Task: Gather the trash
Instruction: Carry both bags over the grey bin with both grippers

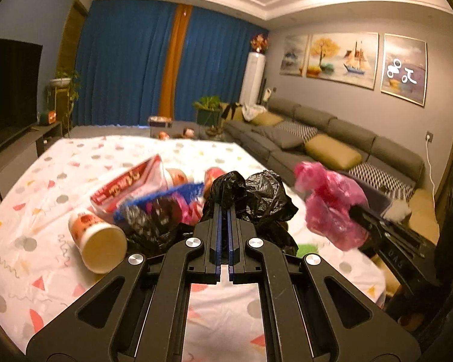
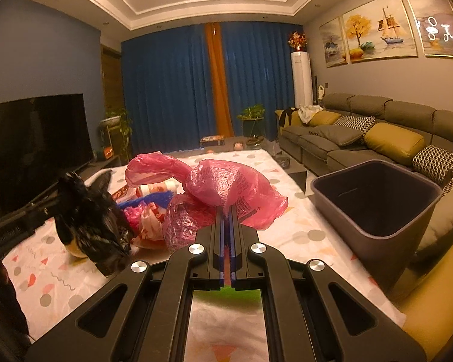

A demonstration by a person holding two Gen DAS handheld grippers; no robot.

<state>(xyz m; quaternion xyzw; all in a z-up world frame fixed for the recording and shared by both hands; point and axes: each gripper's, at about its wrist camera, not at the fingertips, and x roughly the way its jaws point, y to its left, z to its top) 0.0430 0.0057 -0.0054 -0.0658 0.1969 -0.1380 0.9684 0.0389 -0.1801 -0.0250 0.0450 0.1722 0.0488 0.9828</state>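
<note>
**Both claws gripping bags above the littered counter**

Black linkage arms are filling the bottom of each wrist view, and past them the blue-lined fingers are standing pressed almost together. In the left view, the left claw (image 1: 224, 208) is pinching a crumpled black plastic bag (image 1: 256, 196) at its tips, the bag bunching up and over the fingers. Off to the right of it, the right claw (image 1: 355, 211) is coming in from the side, clamping a pink plastic bag (image 1: 332, 202) that is hanging clear of the cloth — its outline is blurred.

In the right view, the same right claw (image 2: 226, 211) is nipping the pink plastic bag (image 2: 220, 184) by a fold, with the rest of the bag ballooning above and to both sides of the fingers. At the left of that view the black plastic bag (image 2: 87, 217) is dangling from the left claw (image 2: 62, 194), blurred.

Trash is lying in a heap on the counter (image 1: 45, 187), which is wearing a white cloth with coloured dots and triangles: a paper cup (image 1: 96, 238) is lying on its side with its open mouth toward the camera, a red-and-white wrapper (image 1: 130, 184) is sitting behind it, and a blue wrapper (image 1: 166, 196) is lying beside more black plastic and further cups — too smeared to name more closely.

A dark, open trash bin (image 2: 377, 199) is standing just beside the counter's right edge, between it and a grey sofa (image 2: 362, 132) with mustard cushions.
</note>
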